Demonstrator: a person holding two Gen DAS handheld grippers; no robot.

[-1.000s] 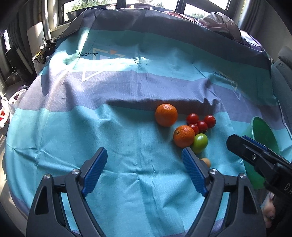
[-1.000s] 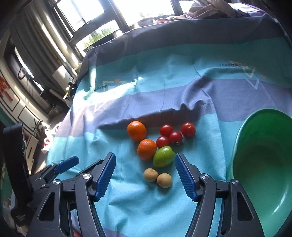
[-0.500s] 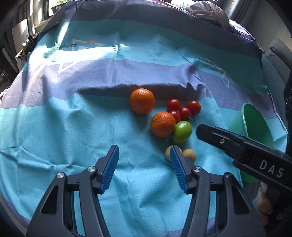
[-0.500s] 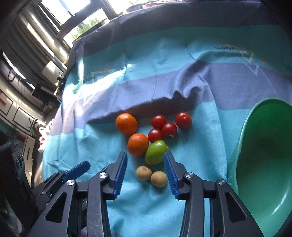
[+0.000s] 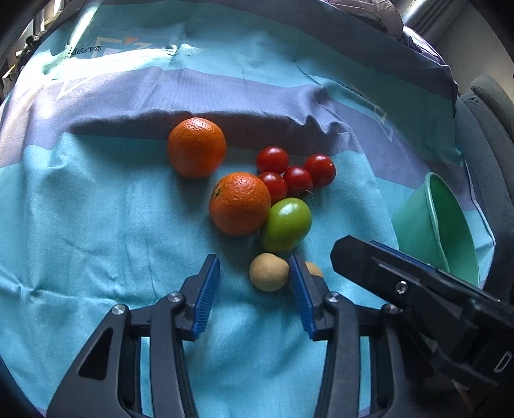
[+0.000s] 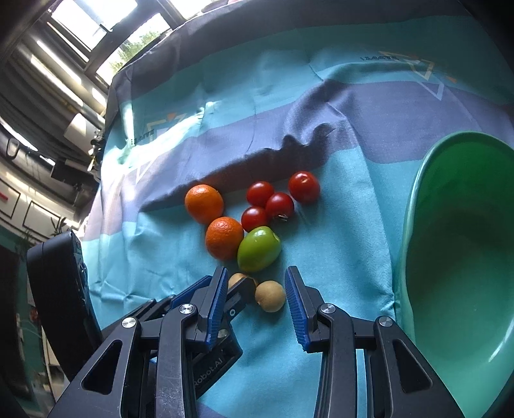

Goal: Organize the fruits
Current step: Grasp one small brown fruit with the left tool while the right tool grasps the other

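Fruit lies in a cluster on a teal and purple cloth: two oranges (image 5: 196, 151) (image 5: 239, 203), several red cherry tomatoes (image 5: 297, 181), a green tomato (image 5: 286, 224) and two small brown fruits (image 5: 268, 271) (image 6: 270, 295). My left gripper (image 5: 254, 283) is open, its jaws on either side of the left brown fruit without closing on it. My right gripper (image 6: 257, 297) is open around the right brown fruit. An empty green bowl (image 6: 462, 257) stands at the right, also in the left wrist view (image 5: 440, 225).
The cloth (image 5: 96, 209) covers a round table with folds near the back. A grey chair (image 5: 485, 135) stands at the right edge. Windows (image 6: 96, 29) and clutter lie beyond the table's left side. The two grippers sit close side by side.
Both grippers moved forward and down toward the brown fruits. Their jaws narrowed from wide open to a smaller gap around the fruits.
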